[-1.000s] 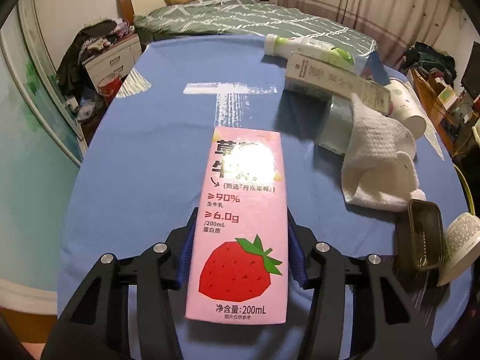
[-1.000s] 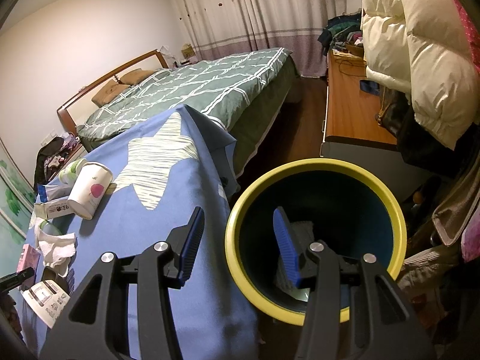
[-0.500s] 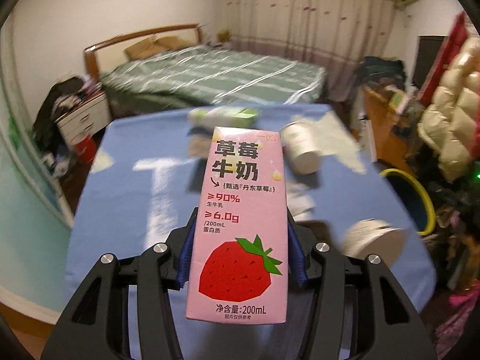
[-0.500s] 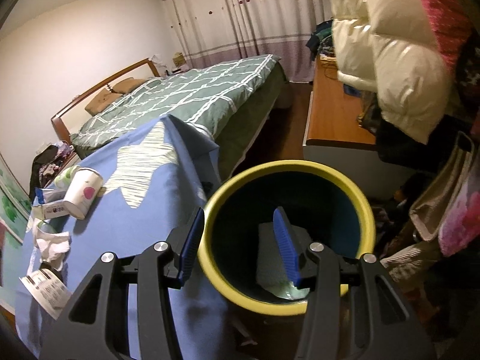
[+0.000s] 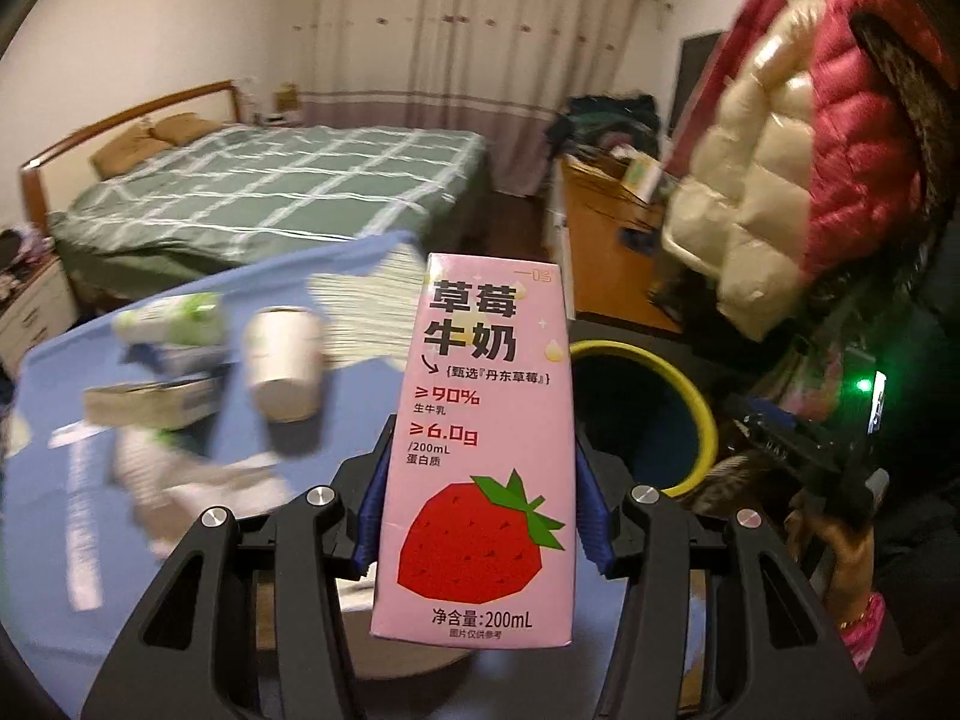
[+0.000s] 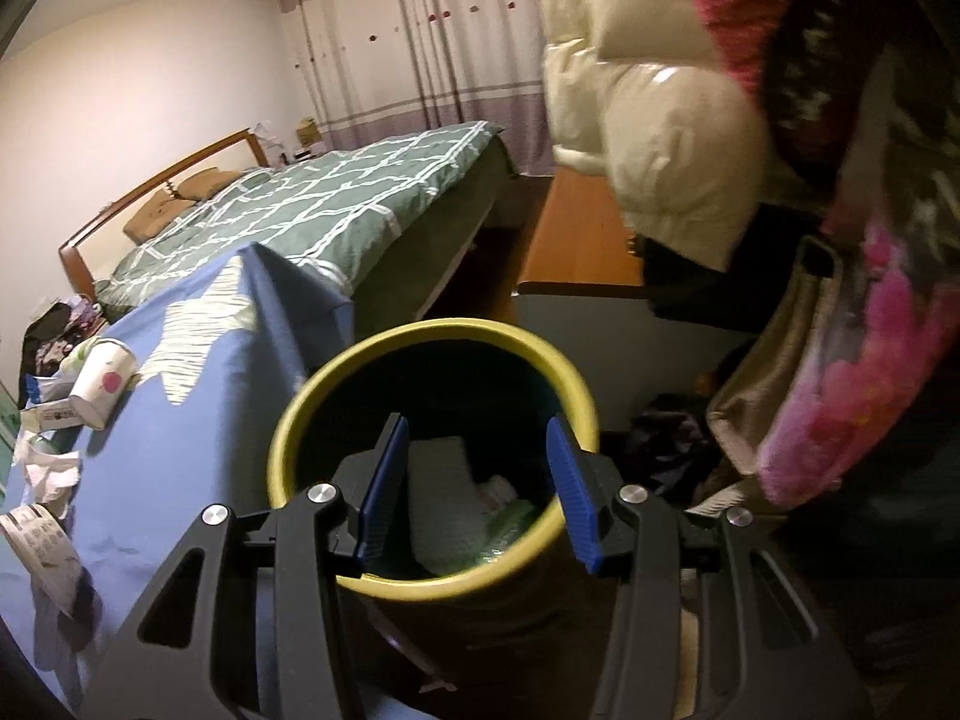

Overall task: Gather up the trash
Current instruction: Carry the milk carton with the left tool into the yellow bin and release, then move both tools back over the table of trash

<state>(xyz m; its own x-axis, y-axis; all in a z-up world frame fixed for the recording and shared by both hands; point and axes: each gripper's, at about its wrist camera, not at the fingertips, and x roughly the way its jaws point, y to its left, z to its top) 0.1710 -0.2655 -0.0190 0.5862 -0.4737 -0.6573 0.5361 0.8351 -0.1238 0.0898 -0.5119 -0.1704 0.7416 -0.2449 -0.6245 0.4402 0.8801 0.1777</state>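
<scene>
Your left hand-held gripper (image 5: 483,516) pinched the pink strawberry-milk carton (image 5: 487,450), not yet over the yellow-rimmed bin (image 6: 432,456); your right hand-held gripper (image 6: 477,483) hung spread, empty. White paper cup (image 5: 283,363) and boxes remained on the blue-clothed desk (image 5: 198,444).

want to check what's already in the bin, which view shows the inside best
The right wrist view. It looks down into the bin, showing pale trash at the bottom between the open right gripper. The left wrist view shows only part of the yellow rim and dark inside, half hidden by the carton in the left gripper.
</scene>
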